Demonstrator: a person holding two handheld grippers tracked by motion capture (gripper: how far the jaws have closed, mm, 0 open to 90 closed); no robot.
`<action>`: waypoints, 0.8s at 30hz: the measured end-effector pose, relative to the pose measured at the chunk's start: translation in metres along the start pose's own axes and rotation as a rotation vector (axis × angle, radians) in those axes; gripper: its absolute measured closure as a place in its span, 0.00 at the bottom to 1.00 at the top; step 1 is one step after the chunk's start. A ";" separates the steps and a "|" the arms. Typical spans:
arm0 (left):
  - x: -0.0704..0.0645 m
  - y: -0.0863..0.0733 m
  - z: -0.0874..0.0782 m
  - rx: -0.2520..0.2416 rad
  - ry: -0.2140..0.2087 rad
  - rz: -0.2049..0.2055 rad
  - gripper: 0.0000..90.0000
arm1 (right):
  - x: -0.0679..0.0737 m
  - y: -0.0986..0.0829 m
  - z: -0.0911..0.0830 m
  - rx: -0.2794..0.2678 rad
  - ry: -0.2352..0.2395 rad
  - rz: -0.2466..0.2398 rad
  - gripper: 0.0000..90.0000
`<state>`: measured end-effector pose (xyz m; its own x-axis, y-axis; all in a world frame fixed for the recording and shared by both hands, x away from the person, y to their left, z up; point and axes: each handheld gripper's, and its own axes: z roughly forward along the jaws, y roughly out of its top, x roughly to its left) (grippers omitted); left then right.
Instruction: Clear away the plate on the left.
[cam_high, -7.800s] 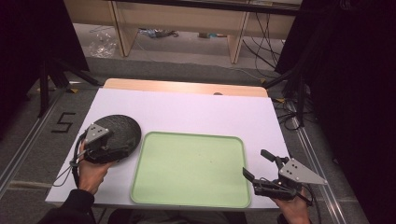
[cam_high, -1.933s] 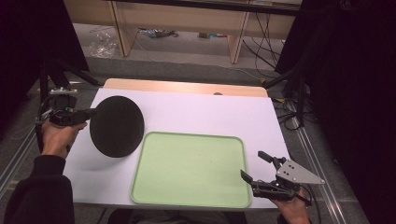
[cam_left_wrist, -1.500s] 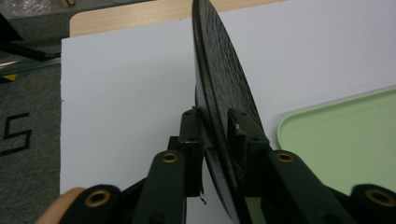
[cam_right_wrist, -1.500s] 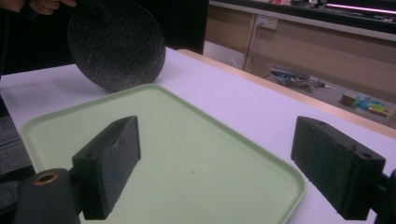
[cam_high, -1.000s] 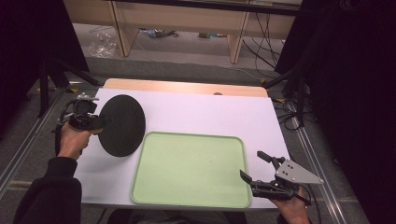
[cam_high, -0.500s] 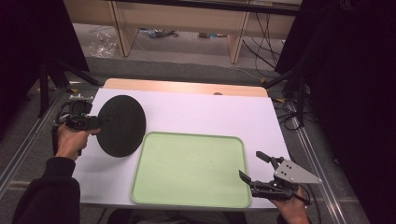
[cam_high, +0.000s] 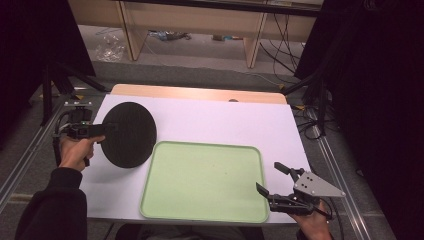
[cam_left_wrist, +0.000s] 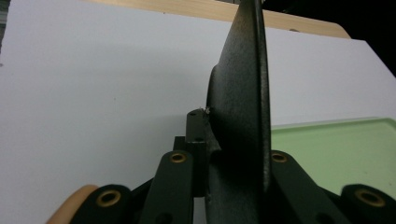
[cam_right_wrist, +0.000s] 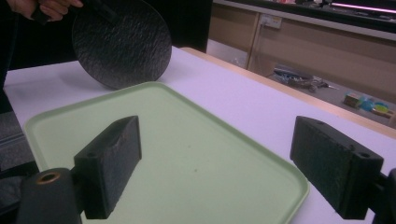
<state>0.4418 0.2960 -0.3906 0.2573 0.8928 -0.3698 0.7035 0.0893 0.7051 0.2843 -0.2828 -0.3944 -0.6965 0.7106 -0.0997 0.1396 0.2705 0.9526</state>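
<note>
A round black plate (cam_high: 128, 134) hangs tilted above the white table's left side, near the pale green tray (cam_high: 205, 181). My left gripper (cam_high: 104, 130) is shut on the plate's left rim. In the left gripper view the black plate (cam_left_wrist: 243, 107) stands edge-on between the jaws, with the green tray (cam_left_wrist: 336, 149) behind it. My right gripper (cam_high: 272, 179) is open at the tray's front right corner, with nothing between its pads. The right gripper view looks across the green tray (cam_right_wrist: 196, 158) to the black plate (cam_right_wrist: 121, 42) held up at the far end.
The white table top (cam_high: 225, 122) has a wooden strip (cam_high: 200, 93) along its far edge. Metal rails run along both table sides. Shelving and cables (cam_high: 280, 40) lie on the floor beyond. A small dark spot (cam_high: 233, 100) sits at the far edge.
The left gripper lifted the black plate off the table, swung it out left and tipped it up, then brought it right toward the tray. The right gripper has barely moved.
</note>
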 end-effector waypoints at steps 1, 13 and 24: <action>0.002 0.000 -0.002 -0.003 -0.004 -0.012 0.88 | 0.000 0.000 0.000 0.001 0.003 0.000 0.19; 0.010 -0.001 -0.015 -0.072 -0.103 -0.122 0.88 | -0.001 0.000 -0.001 0.009 0.004 0.005 0.19; -0.026 -0.006 0.000 -0.038 -0.219 -0.090 0.88 | -0.001 0.000 0.001 -0.004 0.009 0.010 0.19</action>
<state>0.4309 0.2724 -0.3845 0.3350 0.7636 -0.5520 0.7059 0.1847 0.6838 0.2857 -0.2833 -0.3946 -0.7013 0.7074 -0.0880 0.1435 0.2610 0.9546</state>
